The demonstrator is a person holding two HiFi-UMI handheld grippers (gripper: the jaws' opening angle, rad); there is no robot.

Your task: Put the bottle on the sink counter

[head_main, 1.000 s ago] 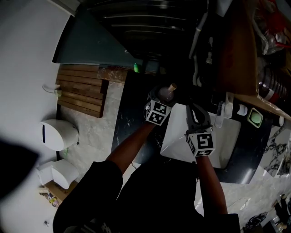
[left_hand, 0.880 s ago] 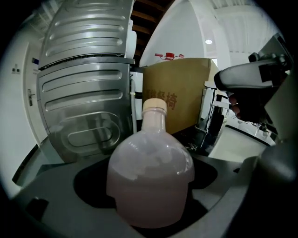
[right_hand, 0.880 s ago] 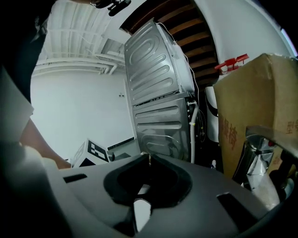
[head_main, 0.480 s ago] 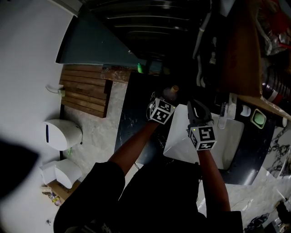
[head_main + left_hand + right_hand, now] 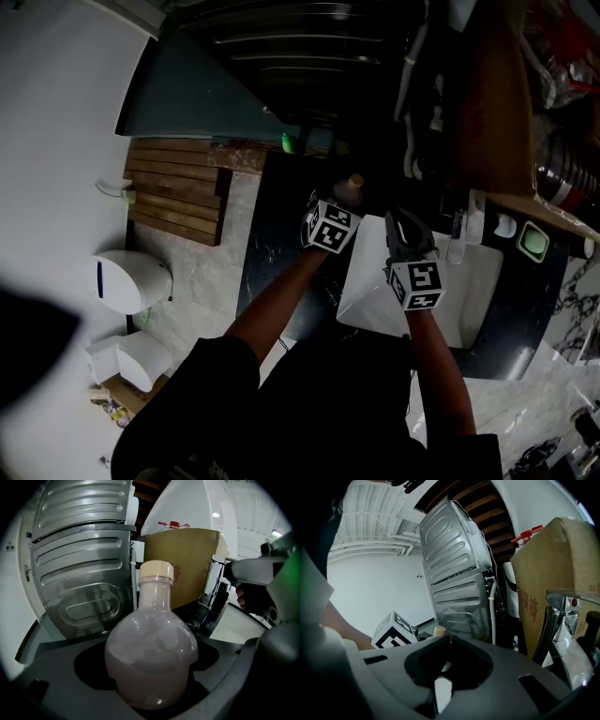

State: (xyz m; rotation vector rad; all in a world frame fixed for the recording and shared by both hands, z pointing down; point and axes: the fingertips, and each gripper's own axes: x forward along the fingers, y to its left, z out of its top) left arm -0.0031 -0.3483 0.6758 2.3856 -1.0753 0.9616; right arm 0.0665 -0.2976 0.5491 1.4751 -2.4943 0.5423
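Observation:
A round-bodied, pale pink bottle [image 5: 150,653] with a cream cap [image 5: 157,571] stands upright between the jaws of my left gripper [image 5: 150,691], which is shut on its body. From the head view the bottle [image 5: 349,190] is over the black counter [image 5: 272,244], just left of the white sink [image 5: 366,291], with the left gripper [image 5: 339,208] behind it. My right gripper [image 5: 403,227] hovers over the sink's far edge, shut and empty. In the right gripper view its jaws [image 5: 449,640] meet, and the bottle's cap [image 5: 439,630] peeks over them.
A chrome faucet [image 5: 562,625] stands at the sink's far right, with a brown cardboard box [image 5: 553,569] behind it. A ribbed metal panel [image 5: 84,564] rises behind the counter. A green bottle [image 5: 287,142] sits at the counter's far end. White bins [image 5: 131,281] stand on the floor to the left.
Hardly anything differs. Both grippers keep their places over the counter and the sink, and the bottle stays in the left one. The head view has shifted slightly.

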